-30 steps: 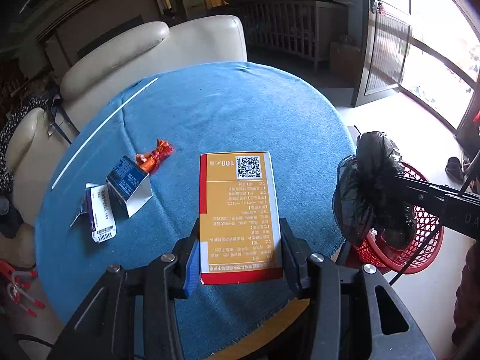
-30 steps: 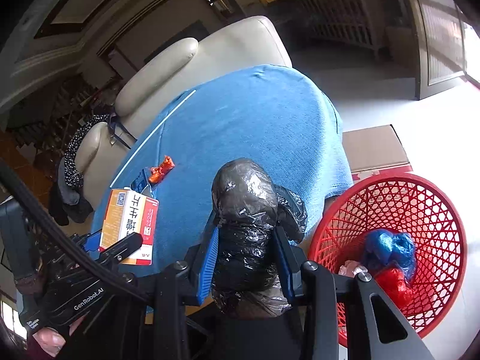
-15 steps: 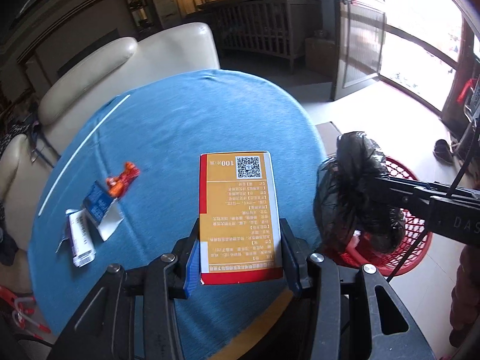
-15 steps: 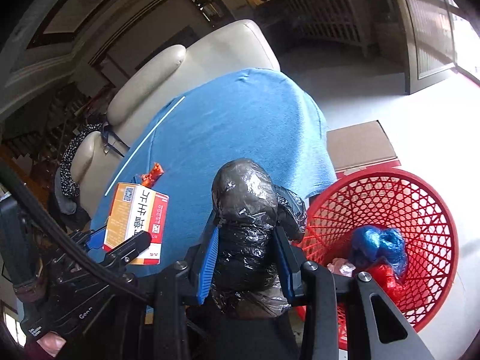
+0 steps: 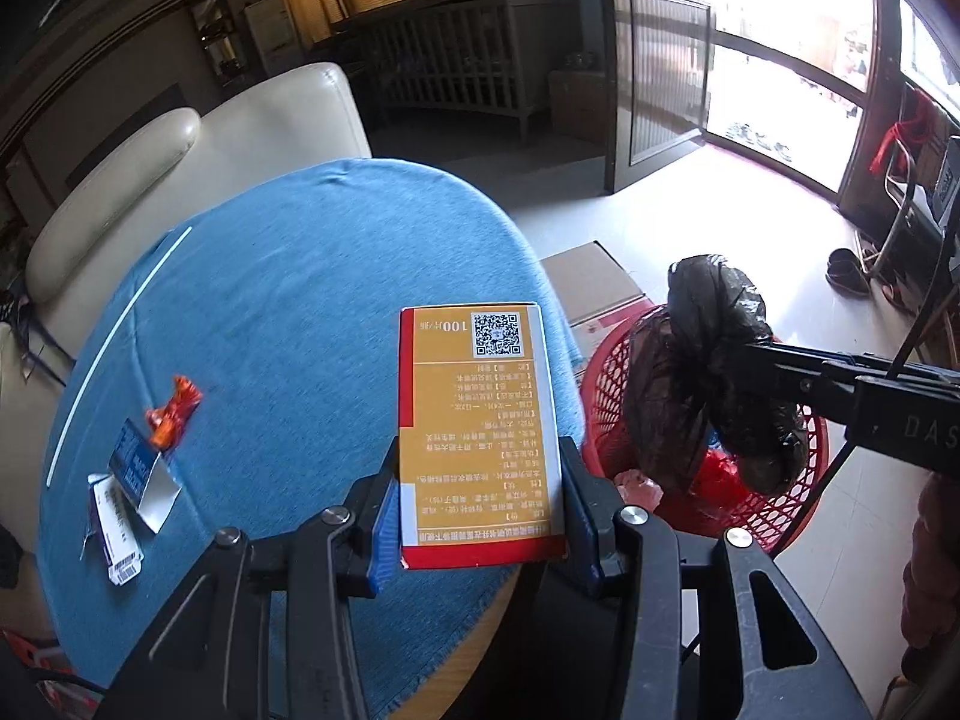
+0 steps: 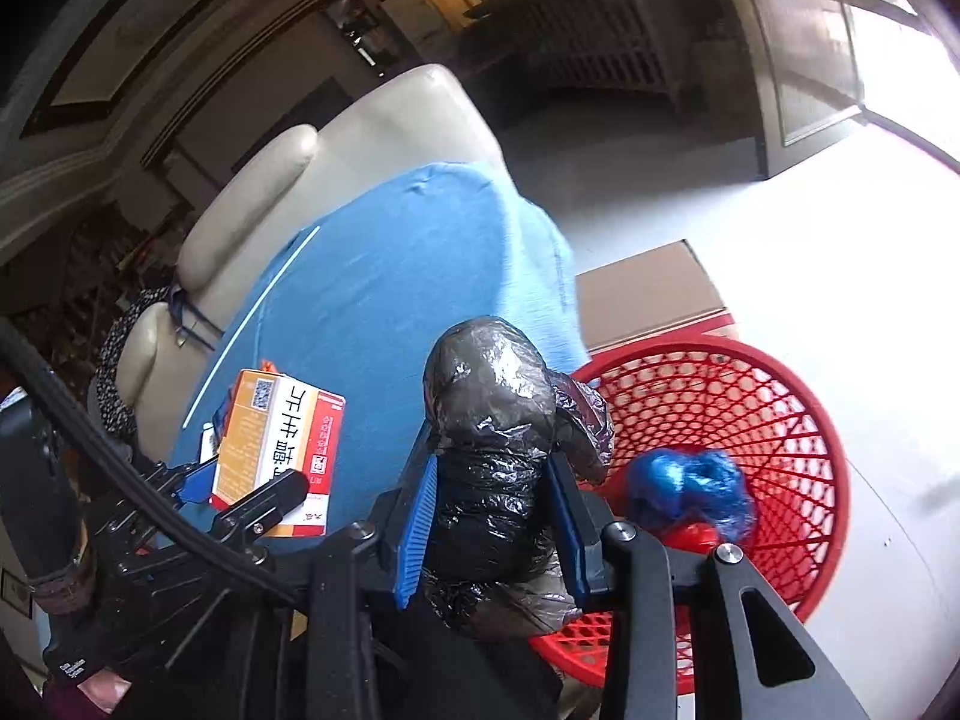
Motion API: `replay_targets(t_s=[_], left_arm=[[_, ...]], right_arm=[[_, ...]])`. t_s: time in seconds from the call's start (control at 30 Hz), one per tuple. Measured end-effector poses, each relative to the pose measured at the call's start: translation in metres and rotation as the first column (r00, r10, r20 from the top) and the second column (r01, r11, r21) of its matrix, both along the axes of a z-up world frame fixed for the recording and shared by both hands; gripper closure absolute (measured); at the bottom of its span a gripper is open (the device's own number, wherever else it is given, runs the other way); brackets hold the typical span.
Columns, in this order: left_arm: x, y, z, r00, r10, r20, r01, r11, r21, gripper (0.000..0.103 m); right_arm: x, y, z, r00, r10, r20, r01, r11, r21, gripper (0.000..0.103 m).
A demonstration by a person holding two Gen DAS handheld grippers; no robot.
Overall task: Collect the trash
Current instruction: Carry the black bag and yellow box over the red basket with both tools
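Left gripper [image 5: 480, 501] squeezing an orange box [image 5: 480, 432] over the table edge, beside the red basket [image 6: 780, 414]. Right gripper [image 6: 498, 516] squeezing a black bag [image 6: 498, 456] at the basket's rim. Might miss the basket and hit the floor if let go too early.

Left gripper [image 5: 480, 507] clamped on an orange box [image 5: 480, 432], held above the near edge of a round table under a blue cloth [image 5: 288, 300]. Right gripper [image 5: 750, 360] entering from the right, closed on a black plastic bag [image 5: 714, 372] above a red basket [image 5: 774, 498] on the floor. Orange wrapper [image 5: 174, 411] and small blue-and-white cartons [image 5: 129, 480] lying on the cloth, left side.
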State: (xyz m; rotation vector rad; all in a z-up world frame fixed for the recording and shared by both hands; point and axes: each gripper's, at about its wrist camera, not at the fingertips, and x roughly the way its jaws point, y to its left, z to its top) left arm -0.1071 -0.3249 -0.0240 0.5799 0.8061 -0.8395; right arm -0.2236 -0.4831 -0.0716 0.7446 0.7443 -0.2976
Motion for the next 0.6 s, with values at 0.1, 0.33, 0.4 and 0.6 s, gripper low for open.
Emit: replay_targets(t_s=[0.1,0.33,0.4,0.6], left_arm=[[-0.006,-0.010,0.001,1.000,-0.020,0.004,0.020,1.000,0.004,0.055],[-0.022,-0.032,0.002,0.997,-0.077,0.017,0.077,0.997,-0.002,0.055],[-0.026,-0.035,0.000,0.996,-0.091,0.016,0.091,0.996,0.000,0.055],[-0.030,-0.046,-0.005,0.994,-0.108,0.001,0.108,0.994,0.012,0.055]], right_arm=[[-0.010,-0.010,0.001,1.000,-0.031,-0.001,0.031,1.000,-0.001,0.064],[-0.032,-0.028,0.002,0.996,-0.094,-0.004,0.094,0.996,-0.009,0.064],[-0.037,-0.033,0.002,0.994,-0.109,-0.006,0.109,0.994,-0.008,0.064],[-0.046,-0.043,0.002,0.991,-0.131,-0.008,0.131,0.991,-0.007,0.064]])
